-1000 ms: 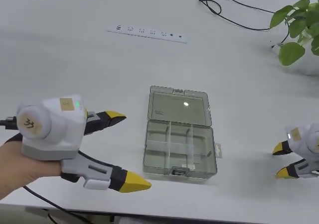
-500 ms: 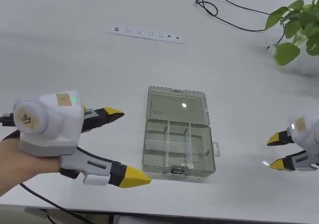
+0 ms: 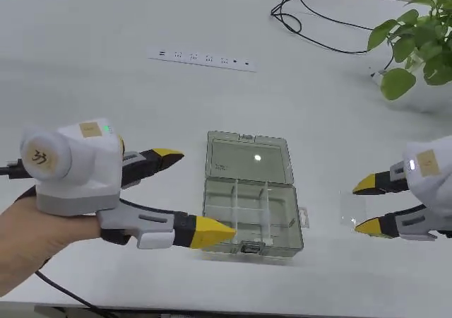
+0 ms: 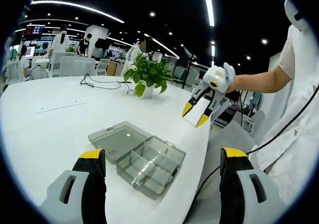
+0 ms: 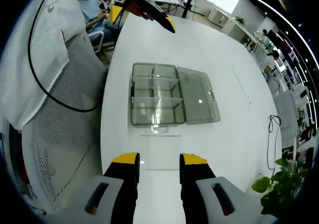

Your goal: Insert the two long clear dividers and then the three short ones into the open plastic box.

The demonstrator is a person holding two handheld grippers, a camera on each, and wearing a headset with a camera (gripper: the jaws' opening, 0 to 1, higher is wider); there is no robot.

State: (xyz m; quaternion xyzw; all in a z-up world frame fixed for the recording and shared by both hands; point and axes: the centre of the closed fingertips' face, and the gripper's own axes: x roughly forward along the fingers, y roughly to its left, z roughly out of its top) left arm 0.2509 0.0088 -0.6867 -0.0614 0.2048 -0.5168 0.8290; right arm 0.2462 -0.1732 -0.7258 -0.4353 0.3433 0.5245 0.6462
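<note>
Plant [image 3: 417, 46], cable [image 3: 286, 13] and power strip [image 3: 203, 58] lie beyond box [image 3: 244, 159] (standing open).

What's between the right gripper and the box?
A clear divider lies flat on the table, just ahead of the right gripper, short of the box: right gripper view.

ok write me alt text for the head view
An open plastic box lies on a white table, dividers standing in its tray. The left hand-held gripper and right hand-held gripper flank it, both open. A power strip and plant sit beyond.
</note>
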